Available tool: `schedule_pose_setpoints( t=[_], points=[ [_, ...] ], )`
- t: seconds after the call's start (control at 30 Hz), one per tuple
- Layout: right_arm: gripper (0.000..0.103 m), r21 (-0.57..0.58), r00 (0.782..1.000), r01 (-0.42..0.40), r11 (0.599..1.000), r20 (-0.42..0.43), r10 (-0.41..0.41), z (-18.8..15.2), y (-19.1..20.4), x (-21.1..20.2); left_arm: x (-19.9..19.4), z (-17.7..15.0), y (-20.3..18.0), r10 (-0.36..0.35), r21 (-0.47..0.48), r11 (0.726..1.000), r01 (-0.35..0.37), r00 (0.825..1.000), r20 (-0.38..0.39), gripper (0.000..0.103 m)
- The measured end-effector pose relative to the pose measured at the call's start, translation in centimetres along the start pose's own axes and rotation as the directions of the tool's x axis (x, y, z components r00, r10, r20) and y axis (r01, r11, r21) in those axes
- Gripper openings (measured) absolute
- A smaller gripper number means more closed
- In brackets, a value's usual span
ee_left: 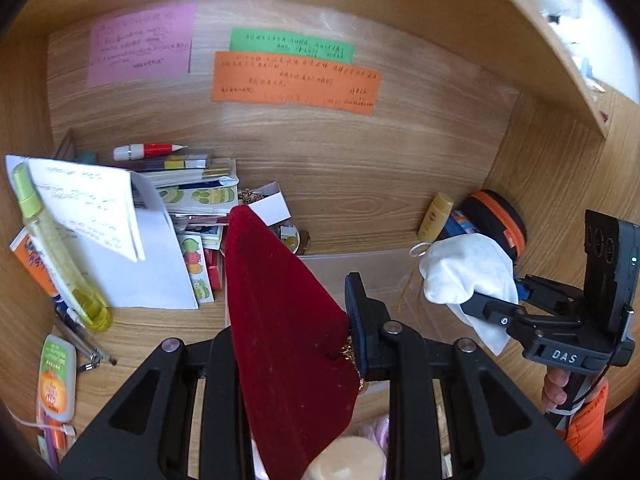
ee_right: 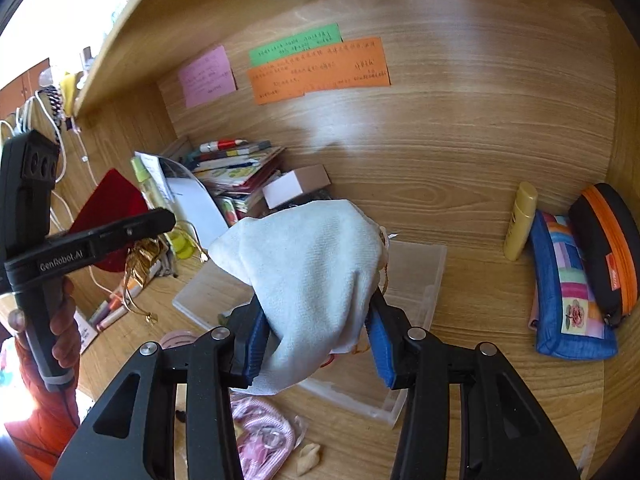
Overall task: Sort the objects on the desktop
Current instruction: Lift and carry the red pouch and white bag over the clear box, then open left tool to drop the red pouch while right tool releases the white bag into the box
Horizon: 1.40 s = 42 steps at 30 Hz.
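My left gripper (ee_left: pixel 292 292) is shut on a dark red velvet pouch (ee_left: pixel 280 320), which stands up between the jaws and hides the left finger. Gold cord hangs from the pouch (ee_right: pixel 140 264). My right gripper (ee_right: pixel 316 308) is shut on a white cloth drawstring pouch (ee_right: pixel 316 264), bunched between the blue pads. Both pouches hang above a clear plastic box (ee_right: pixel 416 280) on the wooden desk. In the left wrist view the right gripper (ee_left: pixel 500 296) with the white pouch (ee_left: pixel 464 272) is to the right. In the right wrist view the left gripper (ee_right: pixel 154 226) with the red pouch (ee_right: pixel 108 204) is to the left.
A pile of books and sticker sheets (ee_left: pixel 192 196), loose paper (ee_left: pixel 92 204) and a yellow-green spray bottle (ee_left: pixel 60 252) lie at the back left. A yellow bottle (ee_right: pixel 520 220), a blue patchwork case (ee_right: pixel 568 300) and a black-orange case (ee_right: pixel 608 252) stand at the right. Coloured notes (ee_left: pixel 296 80) hang on the back wall.
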State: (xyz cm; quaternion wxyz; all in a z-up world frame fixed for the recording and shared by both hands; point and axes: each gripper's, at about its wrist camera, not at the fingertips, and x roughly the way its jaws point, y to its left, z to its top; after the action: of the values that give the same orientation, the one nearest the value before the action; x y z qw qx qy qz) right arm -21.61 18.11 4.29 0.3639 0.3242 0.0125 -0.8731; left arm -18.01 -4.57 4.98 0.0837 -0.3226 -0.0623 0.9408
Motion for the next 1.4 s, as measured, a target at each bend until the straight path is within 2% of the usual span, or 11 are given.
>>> schedule_pose_setpoints(
  t=[0.27, 0.5, 0.7, 0.87, 0.93, 1.0, 1.13, 1.3, 1.4],
  points=[
    [0.040, -0.005, 0.999, 0.006, 1.000, -0.033, -0.006, 0.3, -0.3, 2.4, 4.0, 1.2, 0.7, 0.020, 0.016, 1.000, -0.019, 0.997, -0.073, 0.026],
    [0.041, -0.033, 0.996, 0.015, 0.999, -0.085, -0.018, 0.7, 0.1, 5.4, 7.2, 1.9, 0.7, 0.012, 0.030, 1.000, -0.008, 0.991, -0.130, 0.026],
    [0.041, -0.048, 0.989, 0.021, 0.999, -0.146, -0.028, 0.5, 0.0, 8.3, 9.7, 1.6, 0.6, 0.031, 0.054, 0.998, -0.022, 0.982, -0.184, 0.026],
    [0.041, -0.090, 0.976, 0.057, 0.994, -0.203, -0.075, -0.6, 0.2, 10.6, 10.5, 0.7, 0.8, 0.061, 0.073, 0.996, -0.047, 0.976, -0.210, 0.027],
    [0.041, -0.123, 0.968, 0.077, 0.989, -0.228, -0.104, -1.2, 0.6, 11.3, 10.6, 0.2, 0.9, 0.064, 0.075, 0.996, -0.048, 0.973, -0.220, 0.029],
    [0.044, -0.158, 0.962, 0.088, 0.983, -0.244, -0.125, -1.6, 1.1, 11.8, 10.6, -0.1, 1.1, 0.069, 0.075, 0.996, -0.054, 0.972, -0.224, 0.038],
    [0.045, -0.219, 0.950, 0.110, 0.970, -0.264, -0.168, -2.3, 1.9, 12.4, 10.3, -0.6, 1.3, 0.071, 0.077, 0.995, -0.055, 0.971, -0.228, 0.043],
    [0.053, -0.233, 0.948, 0.124, 0.965, -0.258, -0.184, -2.3, 2.1, 12.1, 9.4, -0.7, 1.2, 0.076, 0.080, 0.995, -0.061, 0.975, -0.208, 0.063],
    [0.058, -0.243, 0.946, 0.137, 0.960, -0.257, -0.200, -2.3, 2.3, 11.8, 8.6, -0.5, 1.1, 0.071, 0.073, 0.996, -0.057, 0.979, -0.193, 0.065]
  ],
)
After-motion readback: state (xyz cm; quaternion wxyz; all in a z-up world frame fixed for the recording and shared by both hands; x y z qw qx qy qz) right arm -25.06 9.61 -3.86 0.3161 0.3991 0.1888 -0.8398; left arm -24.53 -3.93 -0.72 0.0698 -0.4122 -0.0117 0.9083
